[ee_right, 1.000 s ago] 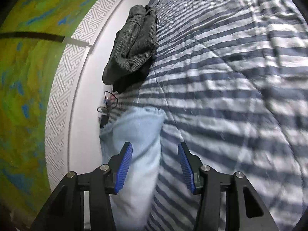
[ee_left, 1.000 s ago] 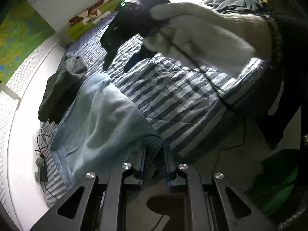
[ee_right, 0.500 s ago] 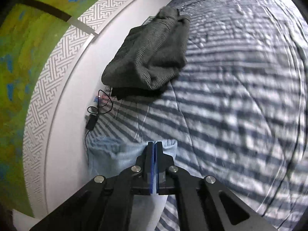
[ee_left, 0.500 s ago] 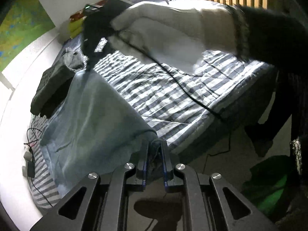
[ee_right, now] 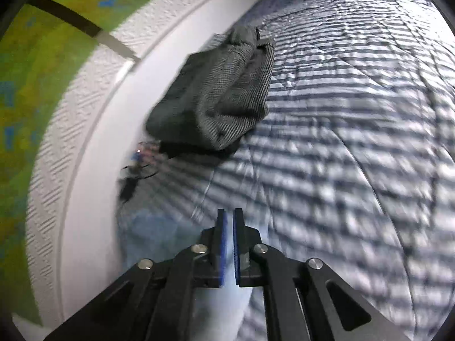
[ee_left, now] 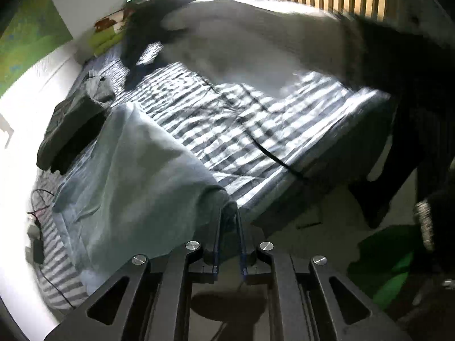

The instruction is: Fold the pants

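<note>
Right gripper (ee_right: 229, 221), open 1 s ago, now clamps light-blue denim pants (ee_left: 136, 170) w/ jaws easing apart; left gripper (ee_left: 229, 221) stays clamped on pants.

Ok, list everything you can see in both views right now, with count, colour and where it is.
Light blue denim pants: one, on the bed's near-left part, lifted at one corner.
Dark grey checked folded garment: one, by the wall, beyond the pants.
Blue-and-white striped bedcover: one, over the bed.
Black cable: one, across the bedcover.
Black charger with wires: one, at the bed's wall edge.
Green object: one, on the floor, unclear.
White sleeve: one, over the bed.
Left tongs: black, shut on the pants.
Right tongs: black, blue pads, opening, denim between them.
</note>
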Demonstrator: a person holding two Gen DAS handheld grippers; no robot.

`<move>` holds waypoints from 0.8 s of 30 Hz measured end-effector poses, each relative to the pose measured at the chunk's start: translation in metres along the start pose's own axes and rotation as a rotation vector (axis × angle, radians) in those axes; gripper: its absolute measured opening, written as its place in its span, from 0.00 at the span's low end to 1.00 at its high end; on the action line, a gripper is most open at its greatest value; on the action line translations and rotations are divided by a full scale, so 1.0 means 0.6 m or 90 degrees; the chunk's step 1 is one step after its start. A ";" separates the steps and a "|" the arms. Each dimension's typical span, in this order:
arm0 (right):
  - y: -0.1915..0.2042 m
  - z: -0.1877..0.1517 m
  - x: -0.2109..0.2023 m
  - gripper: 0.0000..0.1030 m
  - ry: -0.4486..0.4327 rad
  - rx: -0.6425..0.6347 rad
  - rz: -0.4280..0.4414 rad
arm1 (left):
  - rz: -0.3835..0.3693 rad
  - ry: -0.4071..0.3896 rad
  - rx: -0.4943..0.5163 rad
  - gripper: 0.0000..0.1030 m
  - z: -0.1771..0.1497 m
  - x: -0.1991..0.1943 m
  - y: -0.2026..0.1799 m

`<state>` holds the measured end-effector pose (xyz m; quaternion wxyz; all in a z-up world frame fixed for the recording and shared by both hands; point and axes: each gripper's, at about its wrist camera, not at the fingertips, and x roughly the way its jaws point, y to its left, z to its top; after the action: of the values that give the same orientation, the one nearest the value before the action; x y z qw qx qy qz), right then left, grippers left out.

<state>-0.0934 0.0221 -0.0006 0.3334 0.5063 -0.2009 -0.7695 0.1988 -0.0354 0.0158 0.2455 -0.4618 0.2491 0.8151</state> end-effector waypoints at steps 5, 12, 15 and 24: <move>-0.035 -0.139 -0.084 0.15 0.013 0.019 0.033 | 0.016 -0.035 -0.052 0.12 0.042 -0.057 0.070; 0.015 -0.297 -0.093 0.15 0.055 -0.091 0.050 | 0.084 -0.020 -0.106 0.31 0.152 -0.011 0.210; 0.045 -0.326 -0.094 0.15 0.062 -0.158 0.064 | 0.101 0.006 -0.115 0.39 0.183 0.050 0.250; 0.060 -0.353 -0.063 0.20 0.093 -0.194 0.080 | 0.125 0.063 -0.132 0.00 0.177 0.174 0.278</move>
<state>0.1212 0.0304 -0.0390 0.4675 0.4907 -0.0886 -0.7299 -0.0207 -0.0762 0.0022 0.1031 -0.4980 0.2197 0.8326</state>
